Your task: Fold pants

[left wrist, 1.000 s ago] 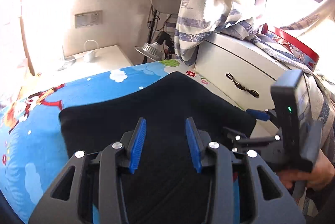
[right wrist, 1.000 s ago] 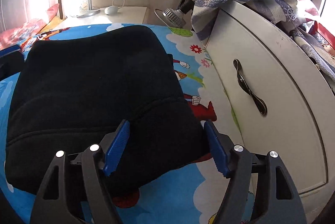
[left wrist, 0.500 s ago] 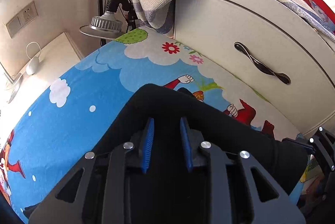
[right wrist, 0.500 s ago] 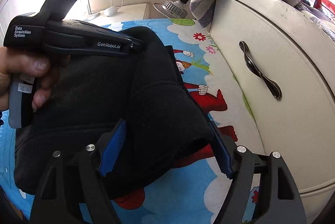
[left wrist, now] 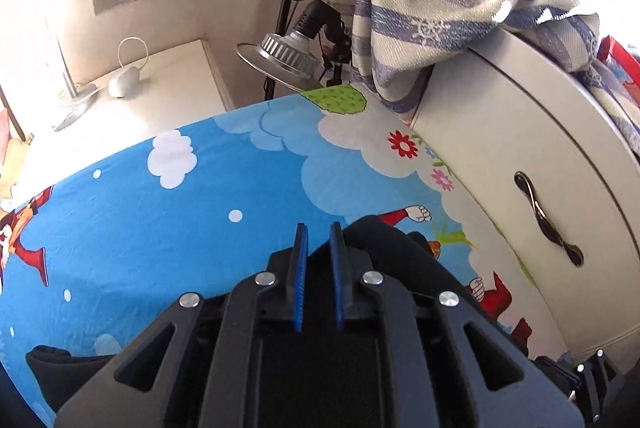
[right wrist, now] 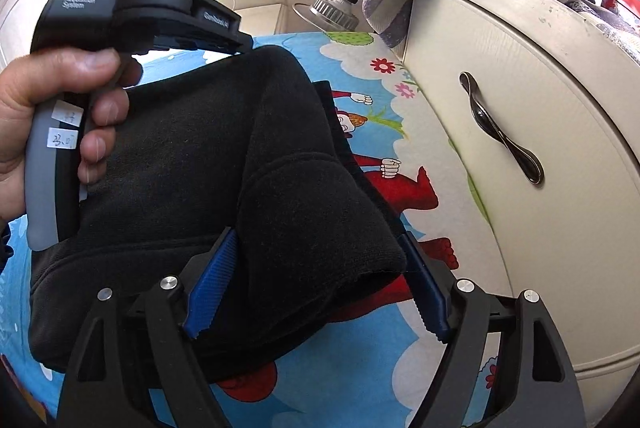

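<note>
Black pants point(right wrist: 192, 163) lie folded on the cartoon-print bed sheet point(left wrist: 192, 211), just beside a white cabinet point(right wrist: 520, 131). Left gripper point(left wrist: 319, 240): fingers have just been closing to a narrow slit, set at the fold's far edge; whether cloth is pinched between them I cannot tell. Right gripper point(right wrist: 316, 282): fingers wide and just been opening, straddling a bulging corner of the pants. A hand point(right wrist: 44, 115) grips the left tool's handle.

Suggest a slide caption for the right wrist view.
Open right tool straddling folded black pants on a cartoon bedsheet.
</note>
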`<state>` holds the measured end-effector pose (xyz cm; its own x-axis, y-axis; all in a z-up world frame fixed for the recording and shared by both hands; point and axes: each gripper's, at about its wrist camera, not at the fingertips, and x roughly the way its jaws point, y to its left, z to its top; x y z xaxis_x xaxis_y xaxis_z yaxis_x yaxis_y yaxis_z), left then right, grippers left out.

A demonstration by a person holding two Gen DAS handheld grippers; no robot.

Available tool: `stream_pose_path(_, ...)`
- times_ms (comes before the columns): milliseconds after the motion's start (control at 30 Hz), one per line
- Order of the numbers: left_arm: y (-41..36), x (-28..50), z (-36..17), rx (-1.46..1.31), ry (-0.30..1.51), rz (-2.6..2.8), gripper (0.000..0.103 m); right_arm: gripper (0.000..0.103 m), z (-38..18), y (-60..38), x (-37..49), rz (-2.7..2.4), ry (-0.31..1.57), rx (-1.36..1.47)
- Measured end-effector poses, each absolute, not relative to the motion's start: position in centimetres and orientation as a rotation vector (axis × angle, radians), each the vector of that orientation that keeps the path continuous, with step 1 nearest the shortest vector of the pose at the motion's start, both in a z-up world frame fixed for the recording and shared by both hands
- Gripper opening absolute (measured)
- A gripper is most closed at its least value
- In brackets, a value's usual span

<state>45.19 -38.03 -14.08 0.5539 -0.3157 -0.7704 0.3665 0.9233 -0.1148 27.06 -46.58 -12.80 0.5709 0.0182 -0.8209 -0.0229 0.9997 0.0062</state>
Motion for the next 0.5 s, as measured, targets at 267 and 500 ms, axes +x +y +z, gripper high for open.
stream_pose_path(267,-34.3,32.0,-10.5,0.029,0.804,-0.435,0.010,0.078,-13.0,-46.8,27.0,0.029,0.959,0.012)
stream_pose_path(500,-33.4,22.0,-15.7,0.057,0.788,-0.415,0.012,0.079,-12.9,-46.7,26.7,0.030,0.955,0.004)
